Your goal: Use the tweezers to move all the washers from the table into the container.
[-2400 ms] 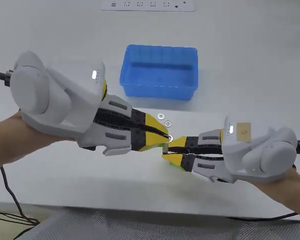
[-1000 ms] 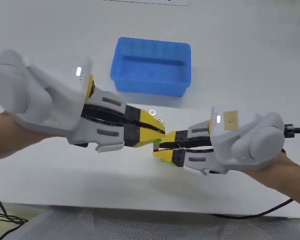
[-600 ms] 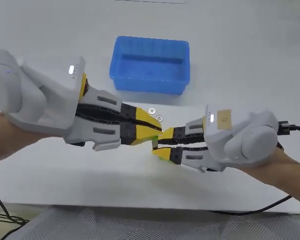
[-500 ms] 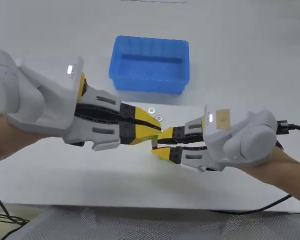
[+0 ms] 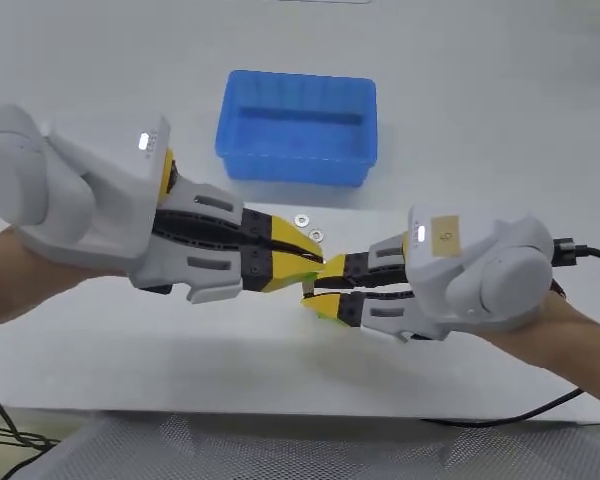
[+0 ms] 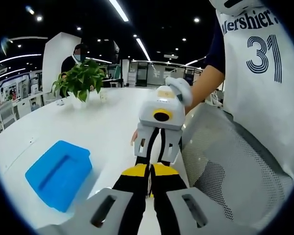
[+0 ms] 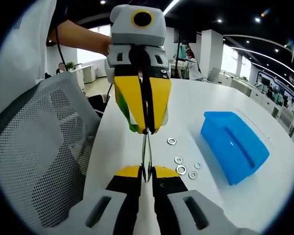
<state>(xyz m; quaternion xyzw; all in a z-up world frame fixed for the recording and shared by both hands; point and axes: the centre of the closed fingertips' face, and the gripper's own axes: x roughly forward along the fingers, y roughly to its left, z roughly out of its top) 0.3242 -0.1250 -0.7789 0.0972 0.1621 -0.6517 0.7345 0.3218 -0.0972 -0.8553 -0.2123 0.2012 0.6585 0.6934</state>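
**Silver tweezers and washers: status**

One pair of thin, silver tweezers (image 7: 146,152) spans two grippers. The left gripper (image 7: 147,130) and the right gripper (image 7: 146,175) each have their jaws closed on it. Five flat ring washers (image 7: 181,170) lie on the table (image 7: 196,110), near one blue container (image 7: 232,147).

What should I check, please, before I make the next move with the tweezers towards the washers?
1. Hold on the tweezers: the fingers of the right gripper are shut on one end. Ok.
2. Tweezers free to move: the left gripper is shut on the other end as well. Not ok; one side probably has to let go first.
3. Which end carries the tips: cannot tell.
4. Targets located: several washers lie loose on the table beside the tweezers. Ok.
5. The container is ready: it is upright with an open top, just beyond the washers. Ok.
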